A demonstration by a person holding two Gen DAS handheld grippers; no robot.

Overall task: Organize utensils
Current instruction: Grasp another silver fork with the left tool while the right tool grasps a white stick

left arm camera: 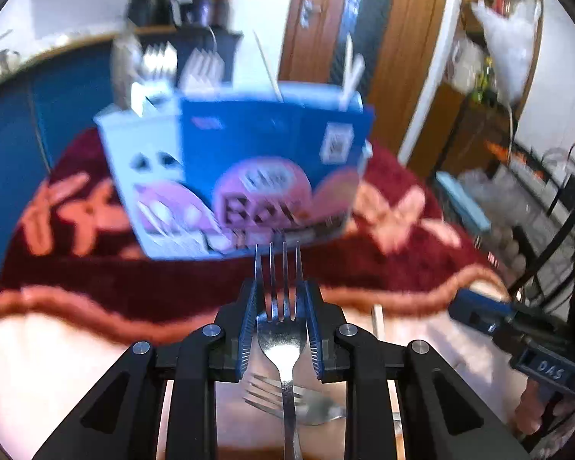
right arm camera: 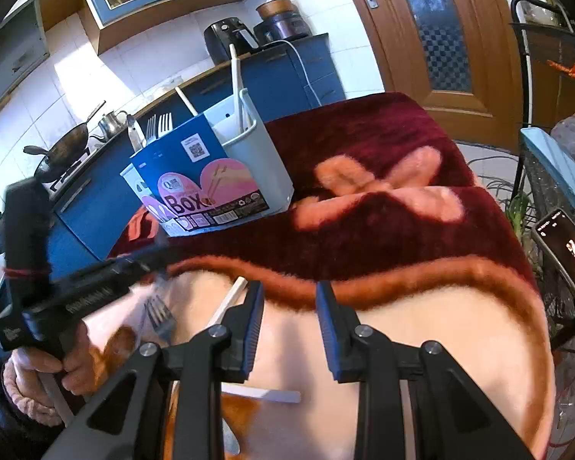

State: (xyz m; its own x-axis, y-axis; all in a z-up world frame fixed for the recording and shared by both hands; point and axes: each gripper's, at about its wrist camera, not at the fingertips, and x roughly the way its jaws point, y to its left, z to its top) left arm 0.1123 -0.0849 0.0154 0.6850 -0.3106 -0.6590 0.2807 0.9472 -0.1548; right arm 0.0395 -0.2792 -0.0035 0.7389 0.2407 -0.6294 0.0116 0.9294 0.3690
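Steel fork (left arm camera: 279,306) clamped by its head between the blue pads of the left gripper (left arm camera: 279,299), tines forward, handle trailing back under the jaws.

A slip is judged the main risk: the hold is taken on the smooth, curved head, so the fork could pivot or slide out on the way to the utensil box (left arm camera: 234,165), which stands well ahead on the red blanket (left arm camera: 395,268). Snagging of the tines on the box's rim or on the forks already standing in it is also possible. A second fork (left arm camera: 287,398) is left lying below. The right gripper (right arm camera: 290,329) is seen parted over the blanket with nothing between its pads; a pale chopstick (right arm camera: 230,301) lies just beside its left jaw.
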